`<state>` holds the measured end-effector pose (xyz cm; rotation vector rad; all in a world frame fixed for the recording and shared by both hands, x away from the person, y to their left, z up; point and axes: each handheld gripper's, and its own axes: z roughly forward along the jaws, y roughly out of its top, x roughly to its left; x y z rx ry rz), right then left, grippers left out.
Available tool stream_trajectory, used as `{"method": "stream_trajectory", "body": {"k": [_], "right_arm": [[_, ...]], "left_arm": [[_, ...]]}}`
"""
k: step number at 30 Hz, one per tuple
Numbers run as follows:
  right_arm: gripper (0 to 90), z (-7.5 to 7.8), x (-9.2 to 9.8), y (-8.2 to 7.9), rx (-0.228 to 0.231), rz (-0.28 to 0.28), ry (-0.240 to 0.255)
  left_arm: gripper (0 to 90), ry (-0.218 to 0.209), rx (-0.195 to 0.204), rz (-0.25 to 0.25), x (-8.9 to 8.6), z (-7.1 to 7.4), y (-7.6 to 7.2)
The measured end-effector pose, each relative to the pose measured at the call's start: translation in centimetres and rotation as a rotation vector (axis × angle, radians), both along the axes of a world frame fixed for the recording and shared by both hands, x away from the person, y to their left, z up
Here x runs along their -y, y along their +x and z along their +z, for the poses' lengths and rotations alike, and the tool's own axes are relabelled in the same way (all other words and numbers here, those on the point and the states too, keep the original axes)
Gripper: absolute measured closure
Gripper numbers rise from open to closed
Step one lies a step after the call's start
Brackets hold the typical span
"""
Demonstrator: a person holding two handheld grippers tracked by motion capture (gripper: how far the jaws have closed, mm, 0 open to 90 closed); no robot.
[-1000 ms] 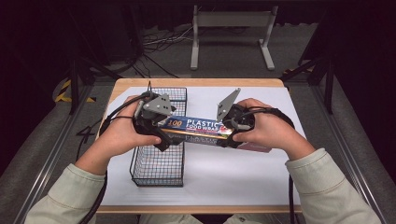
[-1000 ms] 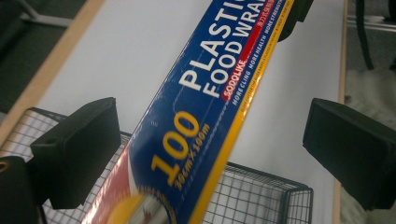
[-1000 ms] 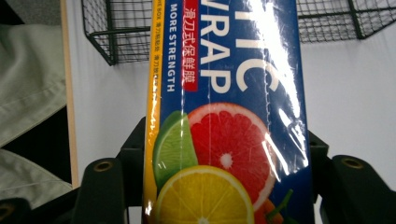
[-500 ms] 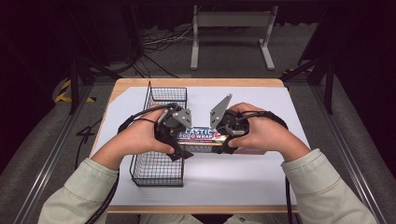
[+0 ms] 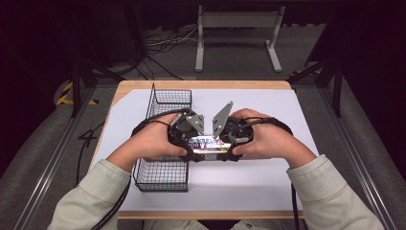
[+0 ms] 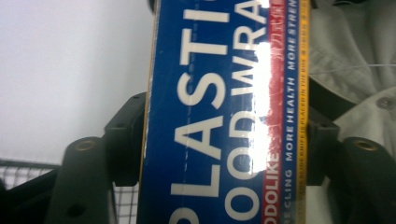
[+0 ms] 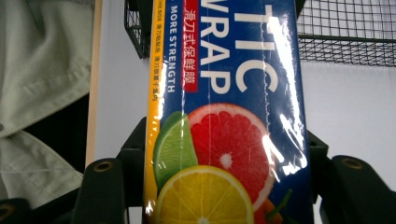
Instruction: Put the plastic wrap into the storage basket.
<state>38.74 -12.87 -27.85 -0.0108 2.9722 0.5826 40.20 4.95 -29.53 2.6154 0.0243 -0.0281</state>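
I have the wrap box (image 5: 207, 143) between both tongs, held level just above the white sheet (image 5: 268, 182), its left end beside the wire basket (image 5: 160, 179). My left tongs (image 5: 191, 152) have just been closing, with the box between the jaws; in the left gripper view both jaws now press the long edges of the box (image 6: 219, 116), so I read that as a grip. My right tongs (image 5: 225, 152) clamp the other end, jaws bearing on both edges at the fruit picture (image 7: 224, 140).

I judge this box light and fairly stiff, a long carton that could buckle if squeezed hard across the middle. Its glossy film skin looks slippery, so I expect it to slide lengthwise through the jaws if tilted. The best hold, I think, is across the narrow width near each end, as now, keeping it level. If one side lets go, the far end may droop or twist.
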Motion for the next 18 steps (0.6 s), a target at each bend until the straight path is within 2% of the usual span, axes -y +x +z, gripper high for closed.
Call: {"method": "stream_trajectory", "body": {"k": [2, 3, 5, 7, 8, 11, 14, 18], "right_arm": [[40.5, -0.05, 0.02, 0.06, -0.006, 0.0, -0.004], [40.2, -0.25, 0.08, 0.2, -0.022, 0.003, -0.002], [39.9, -0.37, 0.09, 0.23, -0.036, 0.003, 0.006], [39.6, -0.54, 0.31, 0.48, -0.065, 0.003, 0.037], [39.6, -0.57, 0.37, 0.5, -0.07, 0.005, 0.04], [39.6, -0.61, 0.47, 0.49, -0.069, 0.008, 0.042], [39.5, -0.53, 0.52, 0.45, -0.055, 0.014, 0.039], [38.3, -0.42, 0.75, 0.18, -0.05, 0.009, 0.051]], "left_arm": [[35.4, -0.001, 0.0, -0.002, 0.01, -0.09, 0.02], [36.3, 0.009, -0.032, -0.003, 0.0, -0.24, 0.14], [36.8, 0.022, -0.039, -0.005, 0.03, -0.23, 0.14], [40.7, 0.034, -0.01, -0.016, 0.12, -0.24, -0.03], [41.0, 0.033, -0.015, -0.01, 0.2, -0.3, -0.18], [41.6, 0.029, -0.004, -0.01, 0.23, -0.34, -0.26], [41.9, 0.026, 0.025, -0.009, 0.29, -0.27, -0.42], [41.9, 0.031, 0.007, -0.014, 0.36, 0.0, -0.68]]}}
